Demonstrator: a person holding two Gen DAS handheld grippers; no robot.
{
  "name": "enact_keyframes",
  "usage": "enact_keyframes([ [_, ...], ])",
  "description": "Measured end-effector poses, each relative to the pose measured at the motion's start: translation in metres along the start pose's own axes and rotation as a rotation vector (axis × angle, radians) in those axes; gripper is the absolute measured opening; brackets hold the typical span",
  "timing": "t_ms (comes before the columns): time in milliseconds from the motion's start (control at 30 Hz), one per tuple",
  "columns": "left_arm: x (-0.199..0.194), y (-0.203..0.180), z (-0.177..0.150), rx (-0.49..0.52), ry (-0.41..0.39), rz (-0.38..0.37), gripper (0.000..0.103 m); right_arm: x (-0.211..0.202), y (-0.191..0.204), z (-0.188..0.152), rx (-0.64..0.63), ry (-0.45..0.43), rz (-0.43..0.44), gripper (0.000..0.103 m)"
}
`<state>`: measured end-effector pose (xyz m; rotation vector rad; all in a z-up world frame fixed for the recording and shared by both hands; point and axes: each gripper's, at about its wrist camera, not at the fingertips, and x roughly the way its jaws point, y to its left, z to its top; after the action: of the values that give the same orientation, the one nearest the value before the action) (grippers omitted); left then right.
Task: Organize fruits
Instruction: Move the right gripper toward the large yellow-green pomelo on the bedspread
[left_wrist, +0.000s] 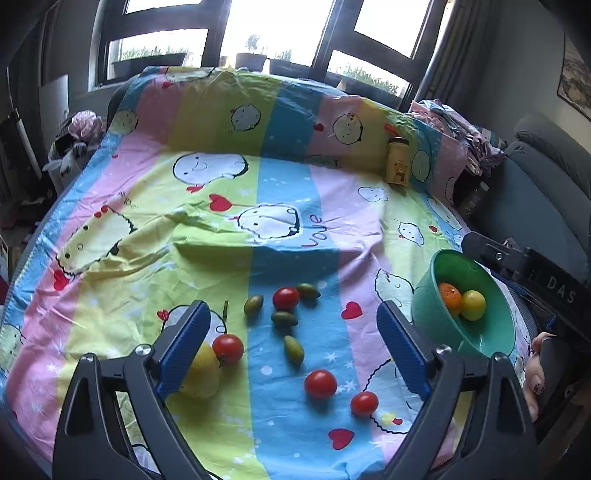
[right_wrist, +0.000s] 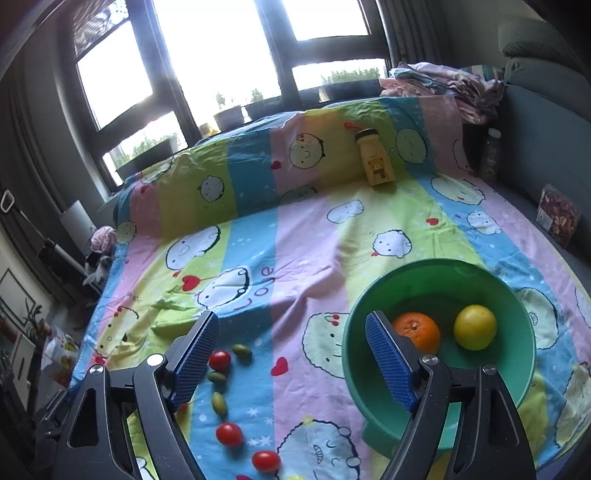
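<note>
Several red tomatoes (left_wrist: 320, 384) and small green olive-like fruits (left_wrist: 293, 349) lie scattered on a striped cartoon bedsheet (left_wrist: 207, 206). A yellow pear-like fruit (left_wrist: 201, 373) rests beside my left gripper's left finger. My left gripper (left_wrist: 293, 334) is open above the loose fruit, holding nothing. A green bowl (right_wrist: 491, 280) holds an orange (right_wrist: 417, 332) and a yellow lemon (right_wrist: 474, 326). My right gripper (right_wrist: 291, 354) is open and empty, its right finger over the bowl's near left rim. In the left wrist view the bowl (left_wrist: 495, 339) sits at the right, tilted.
A yellow bottle (right_wrist: 376, 160) with a bear print stands at the back by the raised fold of the sheet. Piled clothes (right_wrist: 443, 86) and a grey sofa (left_wrist: 535, 199) are at the right. A hand (left_wrist: 535, 384) shows at the right edge. Windows are behind.
</note>
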<state>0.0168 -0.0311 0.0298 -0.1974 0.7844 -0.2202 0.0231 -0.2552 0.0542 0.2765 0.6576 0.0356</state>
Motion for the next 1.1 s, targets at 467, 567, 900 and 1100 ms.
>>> enact_keyframes([
  [467,0.008,0.052,-0.009,-0.058,0.049,0.140,0.092,0.031,0.043,-0.023,-0.071,0.055,0.111,0.083],
  [567,0.012,0.058,-0.011,-0.054,0.066,0.153,0.092,0.040,0.049,-0.027,-0.067,0.076,0.139,0.083],
  [900,0.014,0.075,-0.012,-0.076,0.096,0.137,0.092,0.065,0.073,-0.042,-0.060,0.157,0.260,0.083],
  [1100,0.011,0.089,-0.010,-0.117,0.088,0.162,0.092,0.074,0.087,-0.052,-0.084,0.199,0.304,0.083],
])
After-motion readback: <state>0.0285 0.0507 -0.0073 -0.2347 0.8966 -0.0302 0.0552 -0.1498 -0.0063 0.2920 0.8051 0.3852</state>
